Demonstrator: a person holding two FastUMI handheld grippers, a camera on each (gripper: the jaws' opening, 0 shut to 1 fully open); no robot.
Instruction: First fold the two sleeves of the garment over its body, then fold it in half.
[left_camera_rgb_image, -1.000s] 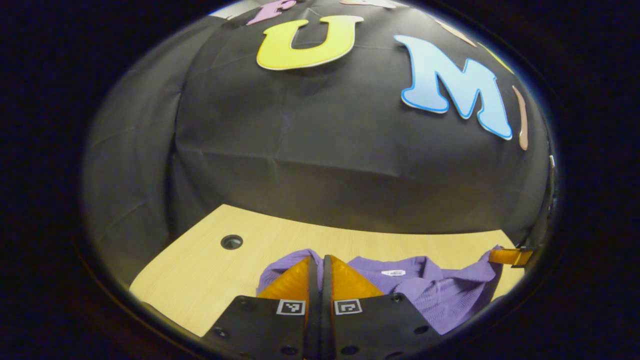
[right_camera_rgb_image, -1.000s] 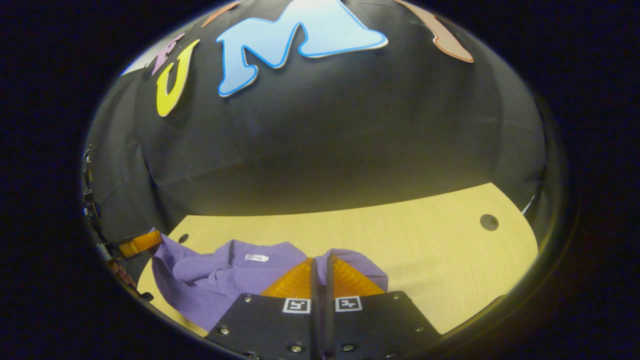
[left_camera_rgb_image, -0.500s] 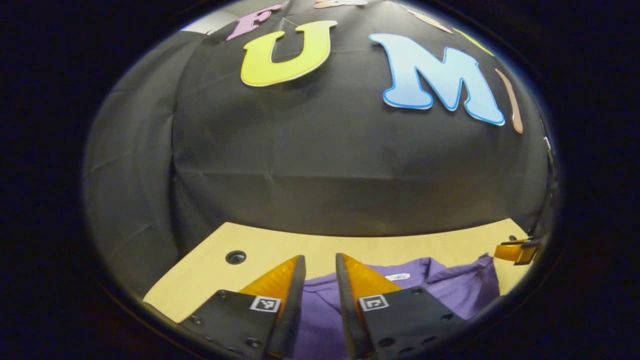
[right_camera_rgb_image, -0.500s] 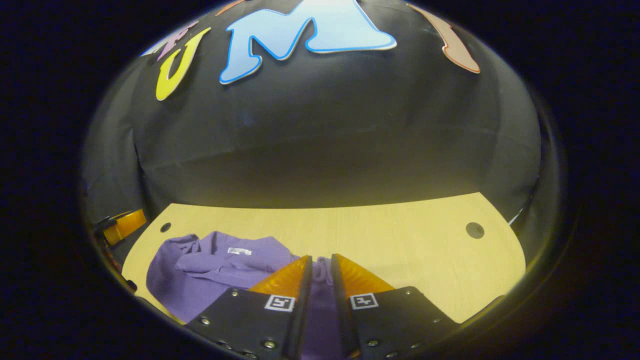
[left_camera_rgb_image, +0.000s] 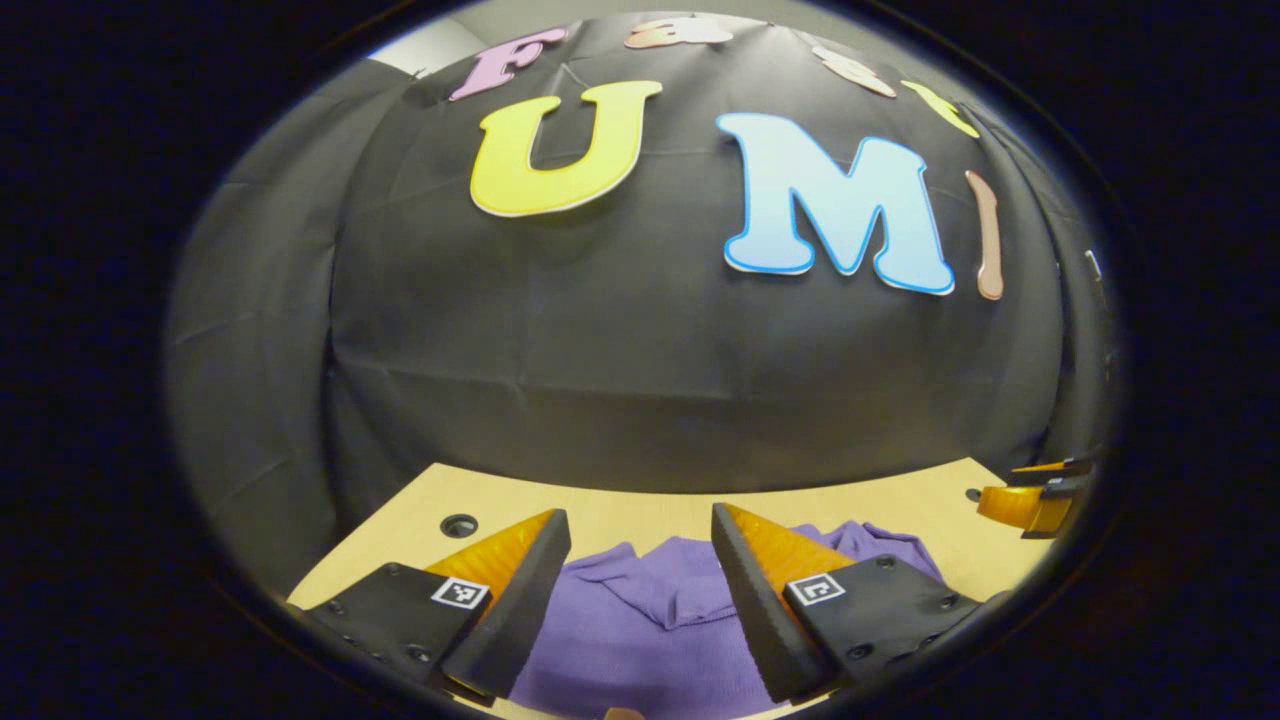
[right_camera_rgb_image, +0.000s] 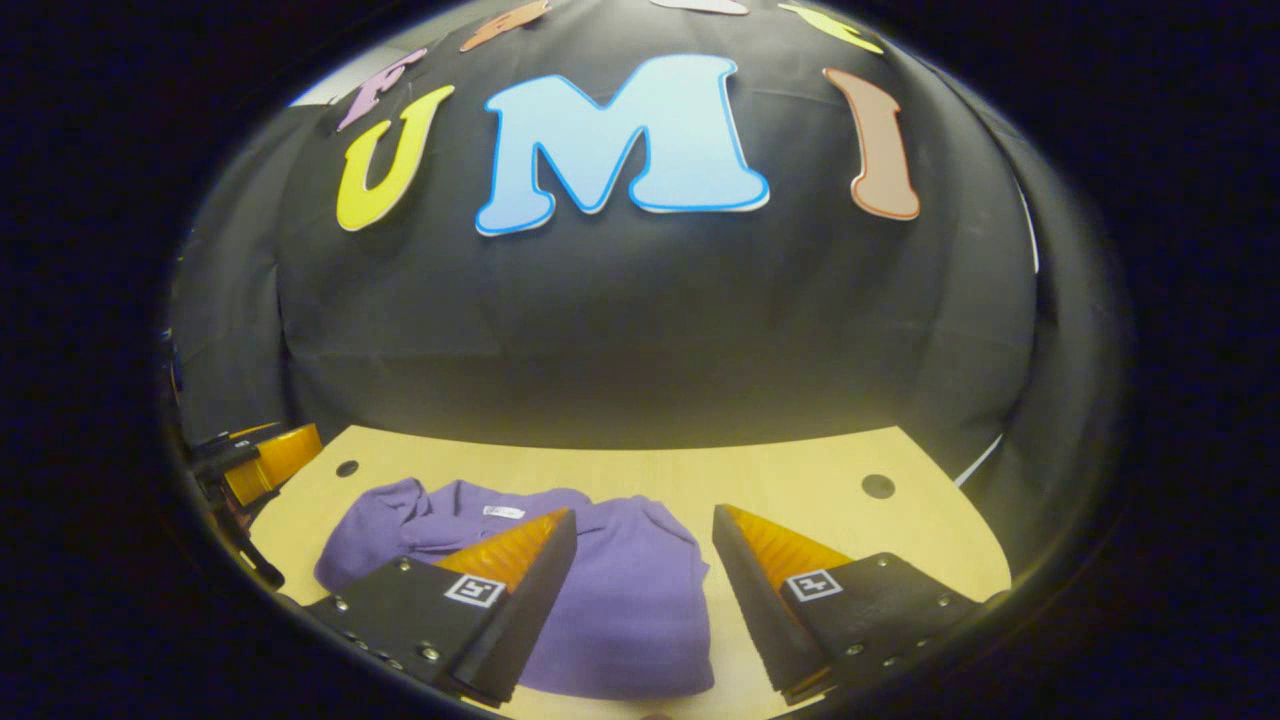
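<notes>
A purple knit garment (right_camera_rgb_image: 610, 590) lies folded in a compact pile on the light wooden table (right_camera_rgb_image: 800, 490), its collar with a white label (right_camera_rgb_image: 502, 512) at the far side. In the left gripper view the garment (left_camera_rgb_image: 640, 620) lies under my left gripper (left_camera_rgb_image: 640, 525), which is open and holds nothing. My right gripper (right_camera_rgb_image: 640, 520) is open too, raised over the garment's right edge. The left gripper (right_camera_rgb_image: 262, 462) shows at the left edge of the right gripper view. The right gripper (left_camera_rgb_image: 1030, 500) shows at the right edge of the left gripper view.
The black cloth wall (left_camera_rgb_image: 640, 350) rises right behind the table. Round cable holes (left_camera_rgb_image: 459, 525) (right_camera_rgb_image: 878, 486) sit near the table's far corners. Bare tabletop lies to the right of the garment.
Both grippers went from shut on the purple fabric to open, letting it drop. They then lifted and drew back, and the garment now lies flat in a folded pile.
</notes>
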